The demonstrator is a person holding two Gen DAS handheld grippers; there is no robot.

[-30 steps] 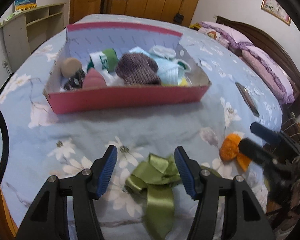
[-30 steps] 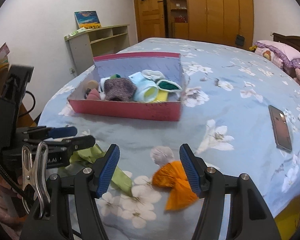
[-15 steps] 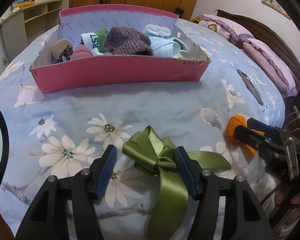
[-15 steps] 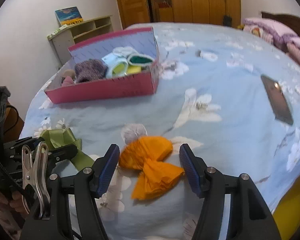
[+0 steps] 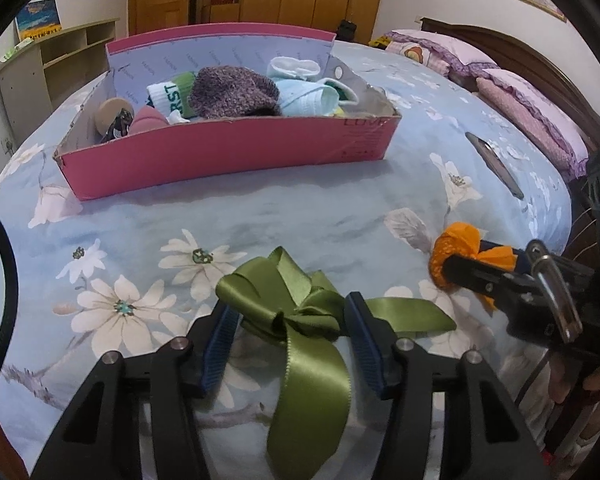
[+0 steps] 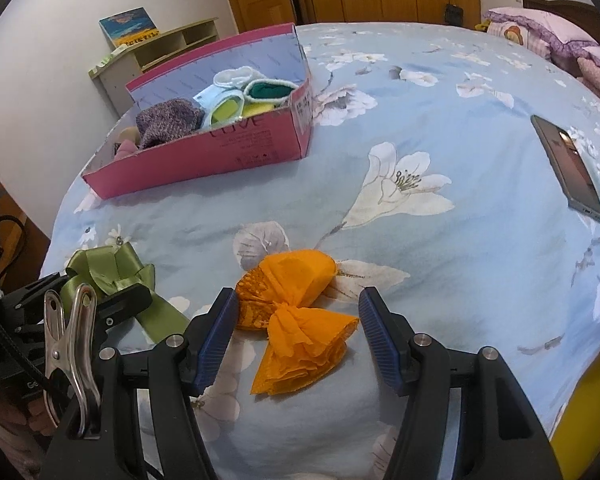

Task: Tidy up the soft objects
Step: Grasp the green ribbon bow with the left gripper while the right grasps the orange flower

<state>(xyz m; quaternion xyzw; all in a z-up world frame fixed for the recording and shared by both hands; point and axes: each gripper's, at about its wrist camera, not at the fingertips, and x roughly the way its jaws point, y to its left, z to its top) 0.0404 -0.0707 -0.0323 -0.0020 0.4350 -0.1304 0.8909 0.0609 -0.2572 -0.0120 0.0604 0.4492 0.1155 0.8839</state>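
A green satin bow [image 5: 296,312] lies on the floral bedspread, its knot between the open fingers of my left gripper [image 5: 294,334]; it also shows in the right wrist view [image 6: 112,272]. An orange crepe bow [image 6: 296,304] lies between the open fingers of my right gripper [image 6: 296,328]; it also shows in the left wrist view [image 5: 456,248]. A pink cardboard box [image 5: 228,152] further back on the bed holds a purple knit hat [image 5: 232,92], socks and other soft items; the box is also in the right wrist view [image 6: 204,156].
A dark phone [image 6: 566,160] lies on the bedspread to the right. Pink pillows [image 5: 536,116] and a wooden headboard are far right. A low shelf unit [image 5: 56,64] and wooden wardrobes stand behind the bed. The bed edge is just below both grippers.
Both grippers have moved forward and down over the bows, so each bow now sits between open fingers. The jaws have stayed open. The box looks nearer.
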